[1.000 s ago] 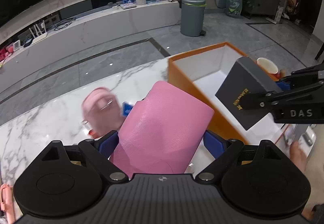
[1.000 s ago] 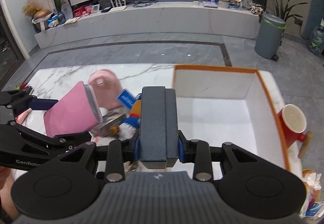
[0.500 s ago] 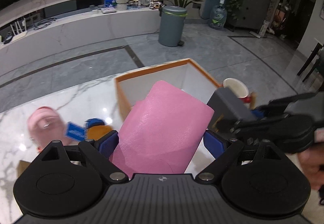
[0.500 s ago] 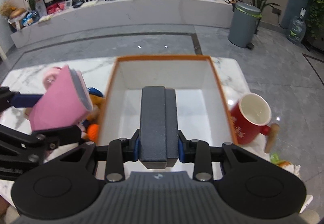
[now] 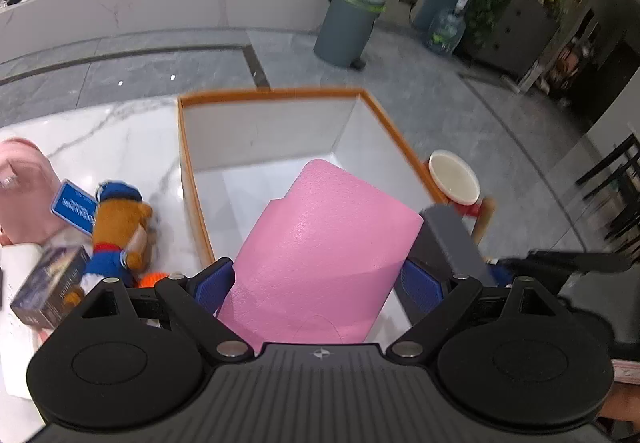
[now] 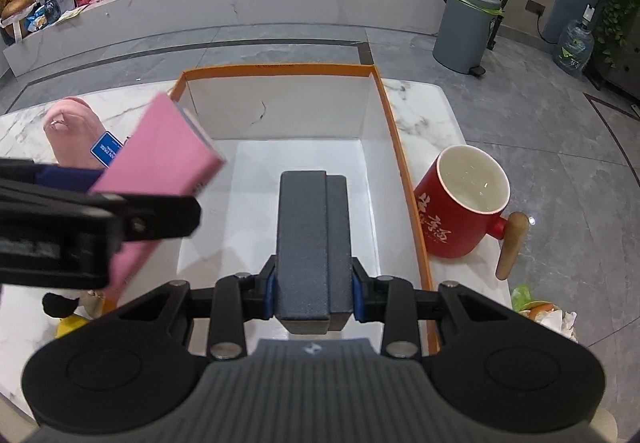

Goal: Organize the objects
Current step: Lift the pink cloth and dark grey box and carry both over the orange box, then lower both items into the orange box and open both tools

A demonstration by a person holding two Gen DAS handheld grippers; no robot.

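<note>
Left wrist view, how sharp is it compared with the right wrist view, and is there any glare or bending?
Left wrist view: soft motion blur on the orange-rimmed box and the plush bear, ceiling-light glints on the floor. Right wrist view: crisper on the dark grey box and red mug, though the pink box is smeared. Both bend straight edges, fisheye style.
</note>
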